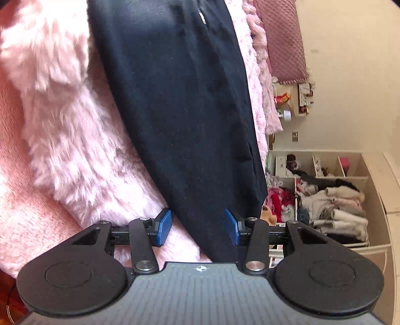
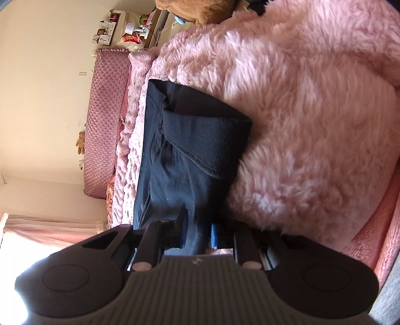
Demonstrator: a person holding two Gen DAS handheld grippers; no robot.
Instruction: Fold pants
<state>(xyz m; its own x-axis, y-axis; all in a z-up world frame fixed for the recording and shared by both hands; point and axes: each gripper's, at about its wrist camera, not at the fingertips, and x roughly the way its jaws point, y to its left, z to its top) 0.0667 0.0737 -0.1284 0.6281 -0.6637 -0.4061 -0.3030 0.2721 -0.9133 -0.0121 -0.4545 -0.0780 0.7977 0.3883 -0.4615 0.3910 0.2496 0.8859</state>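
Dark navy pants (image 1: 185, 105) lie stretched along a fluffy pink blanket (image 1: 65, 130) on a bed. My left gripper (image 1: 198, 226) is open, its blue pads (image 1: 163, 226) standing either side of the near end of the pants without pressing it. In the right wrist view the pants (image 2: 190, 150) lie with a leg end folded over, a hem seam showing. My right gripper (image 2: 195, 236) is shut on the near end of the pants, and the fabric hides most of the fingers.
A quilted mauve headboard (image 2: 100, 130) runs along the cream wall. An open white shelf unit (image 1: 332, 197) stuffed with clothes stands beside the bed. A cluttered bedside shelf (image 2: 125, 27) and a brown plush toy (image 2: 200, 10) sit past the bed's end.
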